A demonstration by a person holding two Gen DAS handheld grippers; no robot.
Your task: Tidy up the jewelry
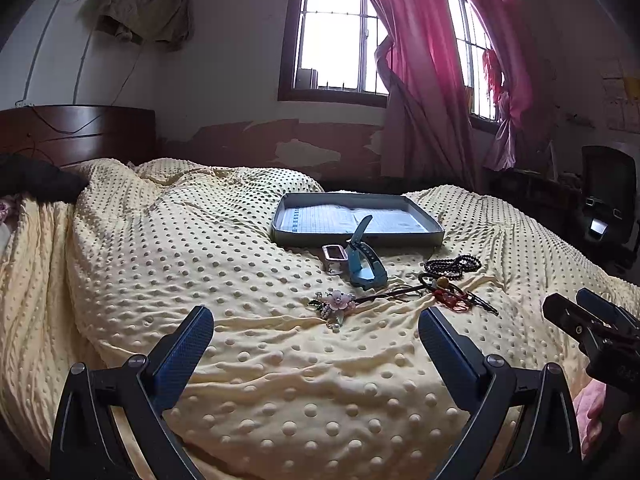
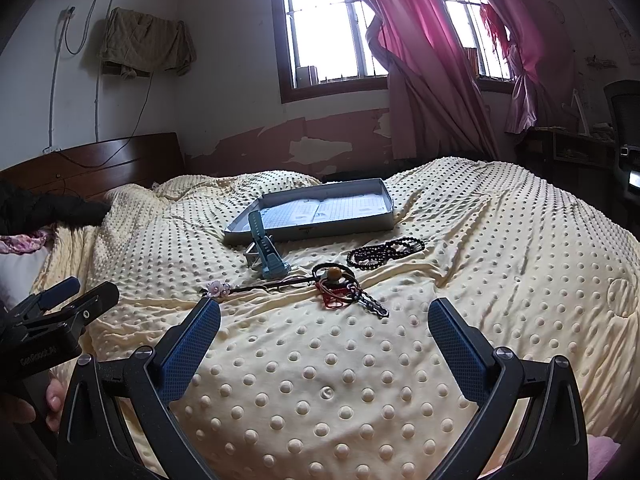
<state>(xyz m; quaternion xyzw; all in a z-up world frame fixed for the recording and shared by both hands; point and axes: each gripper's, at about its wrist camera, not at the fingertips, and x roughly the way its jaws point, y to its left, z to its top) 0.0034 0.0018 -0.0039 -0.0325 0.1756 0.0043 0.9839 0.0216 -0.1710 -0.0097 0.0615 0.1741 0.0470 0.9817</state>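
Yellow dotted blanket (image 2: 360,380) covering bed. Mid-bed: grey tray (image 2: 320,210), empty but for paper lining. Before its near edge: blue watch (image 1: 362,266), black beads (image 2: 386,253), flower hairpin (image 1: 340,302), red cord bracelet (image 2: 334,286). Left gripper (image 1: 316,332), right gripper (image 2: 324,322): jaws spread, holding nothing.

Daylight's all coming from the two barred windows (image 1: 340,28) straight ahead of my grippers, and they're totally blown out white. The pink curtain (image 2: 424,40) glows where light passes through it. The yellow dotted blanket (image 2: 320,380) under the fingers is evenly lit, with soft shadows in the folds. Heavy fisheye bend, dark vignette in the corners, walls look dim.
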